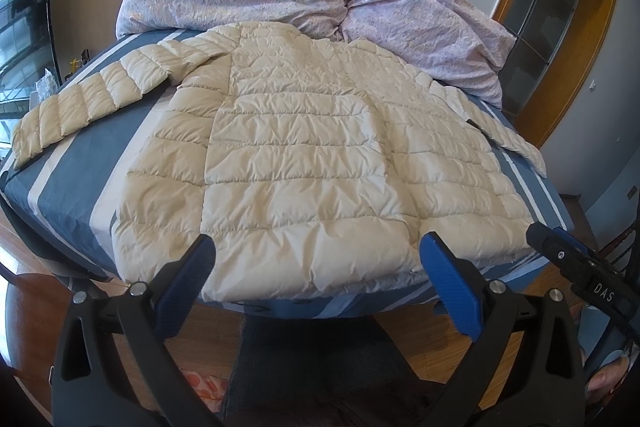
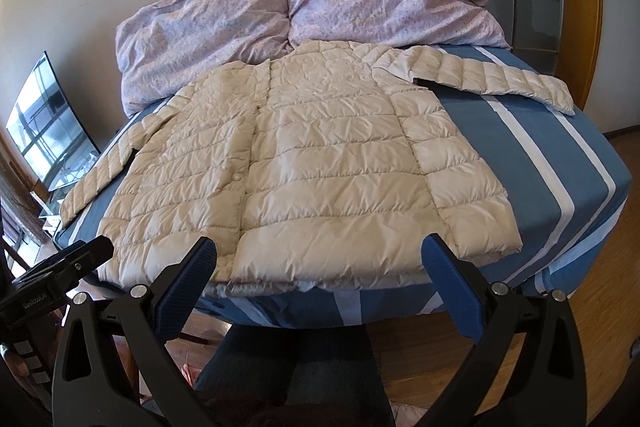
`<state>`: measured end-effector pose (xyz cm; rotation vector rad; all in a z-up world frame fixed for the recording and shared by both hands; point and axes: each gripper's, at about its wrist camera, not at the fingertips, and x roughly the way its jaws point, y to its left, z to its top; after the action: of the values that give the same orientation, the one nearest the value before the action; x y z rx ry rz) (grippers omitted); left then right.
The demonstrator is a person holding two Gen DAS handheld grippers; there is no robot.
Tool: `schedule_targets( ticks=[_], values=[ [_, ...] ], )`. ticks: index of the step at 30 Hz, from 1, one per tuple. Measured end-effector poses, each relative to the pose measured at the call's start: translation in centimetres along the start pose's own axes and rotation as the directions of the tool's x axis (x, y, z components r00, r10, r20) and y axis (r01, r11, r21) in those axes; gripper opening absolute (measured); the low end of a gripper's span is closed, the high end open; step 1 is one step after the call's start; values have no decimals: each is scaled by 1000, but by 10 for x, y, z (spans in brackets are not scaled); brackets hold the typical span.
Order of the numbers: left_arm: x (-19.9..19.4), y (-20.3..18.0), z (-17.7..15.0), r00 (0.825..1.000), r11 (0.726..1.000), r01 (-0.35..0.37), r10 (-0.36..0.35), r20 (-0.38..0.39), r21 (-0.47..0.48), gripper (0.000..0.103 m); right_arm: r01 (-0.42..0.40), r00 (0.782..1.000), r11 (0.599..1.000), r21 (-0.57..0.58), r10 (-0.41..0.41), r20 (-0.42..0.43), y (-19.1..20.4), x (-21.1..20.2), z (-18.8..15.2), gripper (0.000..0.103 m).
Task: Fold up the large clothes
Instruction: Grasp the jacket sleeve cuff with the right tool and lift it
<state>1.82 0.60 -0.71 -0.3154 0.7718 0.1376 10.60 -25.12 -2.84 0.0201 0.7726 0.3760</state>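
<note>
Your jacket [image 1: 304, 155] lies flat on the bed [image 1: 80, 195], sleeves out, unfolded. Both grippers, left [image 1: 316, 259] and right [image 2: 320, 259], gape empty at the near edge; every fold remains.

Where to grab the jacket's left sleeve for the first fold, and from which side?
At the cuff end of the left sleeve, coming in from the bed's left edge. It lies flat and stretched outward from the cream puffer jacket, its tip near the edge of the striped sheet. Left gripper is open and nearest, so probably use that.
</note>
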Motion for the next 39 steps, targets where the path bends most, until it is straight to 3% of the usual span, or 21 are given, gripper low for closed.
schedule_targets(
  ticks=[10, 18, 23, 27, 35, 37, 39],
  values=[
    [49, 12, 37, 997, 999, -49, 48, -55, -2, 101, 37, 999, 998, 60, -39, 29, -32, 34, 37, 102],
    [97, 25, 78, 989, 993, -118, 120, -88, 23, 101, 150, 989, 964, 220, -150, -16, -114, 77, 90, 102],
    [124, 34, 106, 980, 983, -175, 180, -87, 57, 101, 226, 974, 892, 391, -220, -60, -194, 107, 122, 102],
    [147, 45, 127, 967, 969, -239, 244, -78, 69, 101, 311, 947, 813, 493, -306, -94, -259, 125, 145, 101],
    [180, 62, 136, 939, 942, -329, 334, -77, 72, 101, 492, 852, 670, 556, -503, -148, -351, 135, 172, 87],
    [184, 62, 135, 930, 930, -357, 363, -62, 87, 101, 514, 838, 639, 572, -516, -177, -367, 138, 169, 82],
    [187, 60, 133, 923, 922, -374, 380, -51, 105, 101, 506, 844, 619, 601, -500, -195, -380, 139, 165, 76]
  ],
)
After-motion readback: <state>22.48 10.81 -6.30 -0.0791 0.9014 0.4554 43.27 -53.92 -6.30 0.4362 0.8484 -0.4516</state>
